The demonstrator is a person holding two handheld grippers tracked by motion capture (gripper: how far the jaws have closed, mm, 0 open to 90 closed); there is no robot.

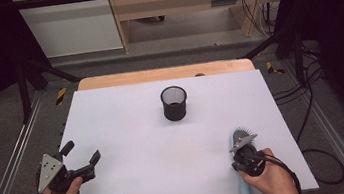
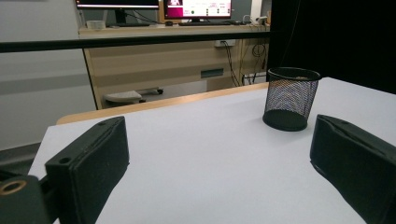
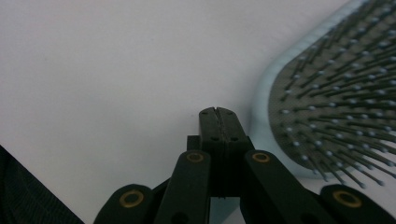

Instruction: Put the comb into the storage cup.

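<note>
While the right claw (image 3: 218, 112) has its jaws pressed together with nothing between them, a pale blue hairbrush (image 3: 327, 93) lies bristles-up on the white tabletop (image 1: 156, 144) just beside it, near the front right corner. The left claw (image 1: 83, 155) rests at the front left with jaws spread wide and empty, well apart from the black mesh cup (image 1: 174, 103) standing upright toward the far middle.

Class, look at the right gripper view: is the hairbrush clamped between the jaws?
No: the right gripper has its jaws pressed together with nothing between them, and the hairbrush lies beside them on the table.
</note>
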